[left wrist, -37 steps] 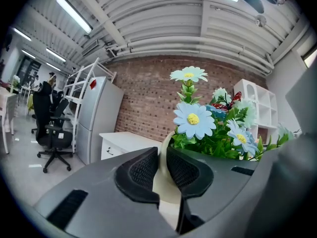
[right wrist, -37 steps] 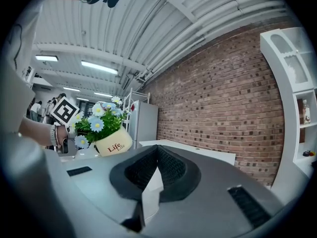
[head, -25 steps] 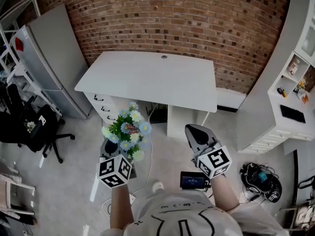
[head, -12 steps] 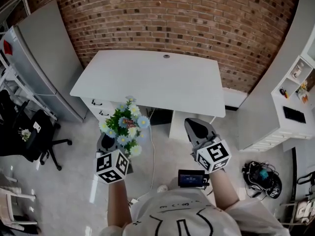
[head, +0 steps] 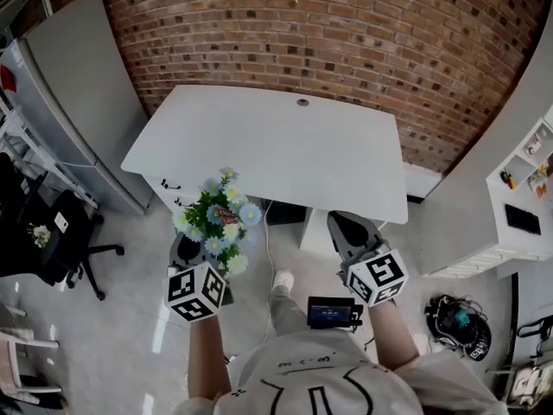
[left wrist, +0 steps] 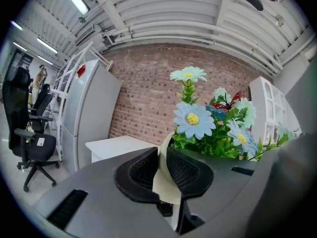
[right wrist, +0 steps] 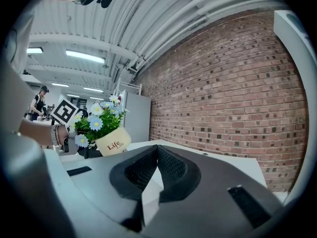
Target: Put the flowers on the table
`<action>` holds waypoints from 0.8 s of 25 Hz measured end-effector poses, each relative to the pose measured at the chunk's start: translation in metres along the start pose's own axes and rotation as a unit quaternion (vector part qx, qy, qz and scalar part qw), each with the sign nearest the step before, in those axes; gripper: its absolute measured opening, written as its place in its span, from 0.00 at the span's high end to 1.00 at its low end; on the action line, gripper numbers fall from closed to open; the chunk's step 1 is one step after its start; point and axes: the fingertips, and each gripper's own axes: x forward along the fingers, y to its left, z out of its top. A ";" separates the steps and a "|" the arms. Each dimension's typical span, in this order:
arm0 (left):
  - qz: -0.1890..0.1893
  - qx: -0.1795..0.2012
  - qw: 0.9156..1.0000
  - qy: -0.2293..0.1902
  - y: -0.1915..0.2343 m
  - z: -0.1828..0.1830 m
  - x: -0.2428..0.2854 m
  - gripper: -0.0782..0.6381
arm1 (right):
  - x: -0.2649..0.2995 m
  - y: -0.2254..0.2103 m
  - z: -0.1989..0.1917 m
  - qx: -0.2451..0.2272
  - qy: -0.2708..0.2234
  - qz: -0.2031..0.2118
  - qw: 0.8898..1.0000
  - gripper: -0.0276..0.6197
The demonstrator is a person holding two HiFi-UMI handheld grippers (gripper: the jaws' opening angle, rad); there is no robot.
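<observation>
Nearest the camera, at six o'clock in the head view, a person in a white shirt stands on a pale floor, holding tongs in each hand. At about eleven o'clock from the person, the left tongs (left wrist: 163, 157) are clenched on the cream rim of a small pot (left wrist: 167, 182), with the pot's wall pinched between the two pads. Blue, white and yellow flowers (head: 218, 219) stand up out of that pot. They are carried in the air over the floor, just short of the table's near edge. At one o'clock, the right tongs (head: 344, 228) are closed tip to tip with nothing between them, well apart from the pot. Beyond both, at twelve o'clock, a white table (head: 276, 145) stands against a brick wall (head: 363, 33). A grey cabinet (head: 78, 85) stands at ten o'clock and a black office chair (head: 73, 232) at nine. By my reading the task is roughly halfway: the flowers are picked up and near the table, but not yet set down on it or released.
</observation>
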 end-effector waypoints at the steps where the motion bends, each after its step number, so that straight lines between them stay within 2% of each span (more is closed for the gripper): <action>1: 0.001 0.000 1.000 -0.001 0.002 0.001 0.009 0.81 | 0.009 -0.004 0.000 0.000 0.000 0.002 1.000 0.93; 10: 0.006 0.005 1.000 0.006 0.019 0.018 0.110 0.81 | 0.109 -0.051 0.000 0.011 -0.001 0.015 1.000 0.93; 20: -0.009 0.008 1.000 0.019 0.024 0.037 0.237 0.81 | 0.212 -0.118 0.003 0.019 0.003 0.012 1.000 0.93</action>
